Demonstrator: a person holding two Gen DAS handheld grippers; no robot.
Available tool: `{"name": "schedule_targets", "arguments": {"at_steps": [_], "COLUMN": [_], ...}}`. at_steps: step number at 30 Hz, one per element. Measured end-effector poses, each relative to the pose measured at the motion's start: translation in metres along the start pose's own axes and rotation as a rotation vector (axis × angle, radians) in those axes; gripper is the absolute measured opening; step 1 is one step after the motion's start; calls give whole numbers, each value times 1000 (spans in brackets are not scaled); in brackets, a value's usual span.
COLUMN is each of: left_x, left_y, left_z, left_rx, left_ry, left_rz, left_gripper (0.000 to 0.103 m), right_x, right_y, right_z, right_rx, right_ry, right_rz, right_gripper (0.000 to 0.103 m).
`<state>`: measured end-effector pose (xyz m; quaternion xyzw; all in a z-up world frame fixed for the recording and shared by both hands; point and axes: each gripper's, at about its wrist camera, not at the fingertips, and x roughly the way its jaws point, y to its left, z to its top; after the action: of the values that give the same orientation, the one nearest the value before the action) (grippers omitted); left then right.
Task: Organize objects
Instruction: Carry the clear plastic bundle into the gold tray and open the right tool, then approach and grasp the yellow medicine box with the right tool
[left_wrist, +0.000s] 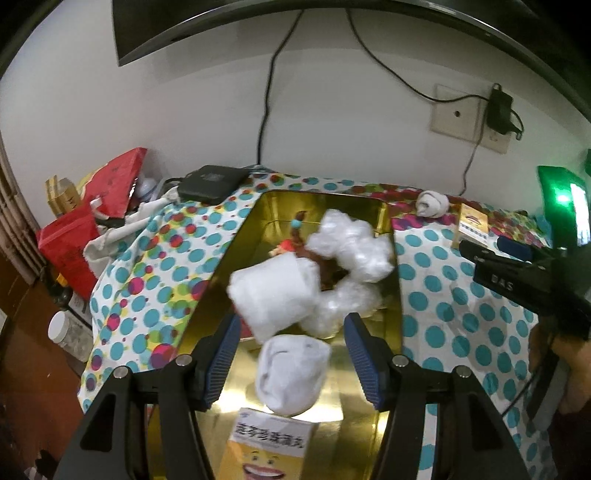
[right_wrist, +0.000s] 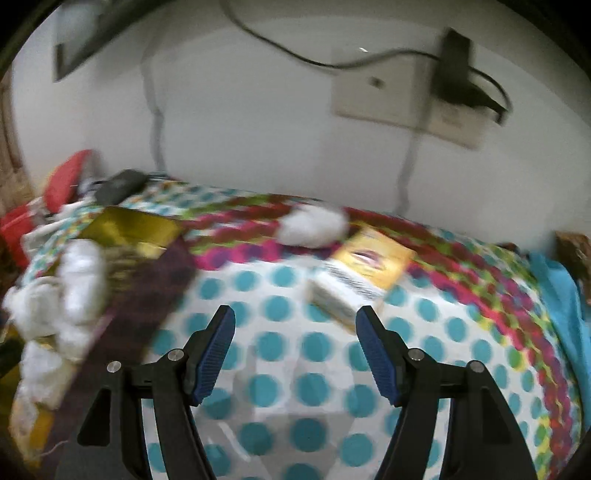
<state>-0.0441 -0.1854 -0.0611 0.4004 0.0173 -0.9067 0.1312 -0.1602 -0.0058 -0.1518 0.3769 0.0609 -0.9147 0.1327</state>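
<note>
A gold tin box (left_wrist: 391, 280) lies open on the dotted cloth; it also shows at the left of the right wrist view (right_wrist: 133, 225). Inside are two rolled white socks (left_wrist: 273, 295) (left_wrist: 291, 373), crumpled clear plastic (left_wrist: 351, 251), a small toy and a yellow medicine box (left_wrist: 269, 446). My left gripper (left_wrist: 291, 332) is open above the tin, with nothing between its blue pads. My right gripper (right_wrist: 295, 328) is open and empty over the cloth. Ahead of it lie another yellow medicine box (right_wrist: 365, 273) and a rolled white sock (right_wrist: 314, 225). The right wrist view is blurred.
Red bags (left_wrist: 74, 236), a black device (left_wrist: 210, 182) and a white jar (left_wrist: 66, 330) crowd the table's left end. Cables and a wall socket (left_wrist: 469, 114) hang behind. A blue cloth (right_wrist: 561, 288) lies at the right edge.
</note>
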Motion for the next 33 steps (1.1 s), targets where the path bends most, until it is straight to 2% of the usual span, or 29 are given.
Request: {"name": "schedule_targets", "arguments": {"at_steps": [6, 18, 20, 24, 26, 28, 33], "left_x": [2, 7, 9, 12, 14, 14, 16], "left_y": [-9, -10, -10, -13, -14, -16, -22], "left_z": [1, 4, 5, 6, 7, 6, 9], "left_rx": [15, 15, 16, 19, 20, 23, 31], "left_ry": [3, 13, 15, 20, 23, 23, 28], "left_rz": [-8, -16, -19, -18, -19, -18, -23], "left_gripper": [60, 60, 60, 60, 60, 60, 60], "right_x": [21, 44, 47, 56, 59, 58, 59], "right_y": [-13, -6, -5, -6, -6, -6, -7], "right_z": [1, 10, 12, 11, 9, 9, 9], "right_rx": [24, 37, 38, 50, 52, 52, 40], "right_ry": [43, 65, 71, 99, 112, 107, 107], "right_rz": [-66, -68, -63, -31, -18, -13, -3], "right_gripper": [69, 68, 64, 41, 37, 25, 16]}}
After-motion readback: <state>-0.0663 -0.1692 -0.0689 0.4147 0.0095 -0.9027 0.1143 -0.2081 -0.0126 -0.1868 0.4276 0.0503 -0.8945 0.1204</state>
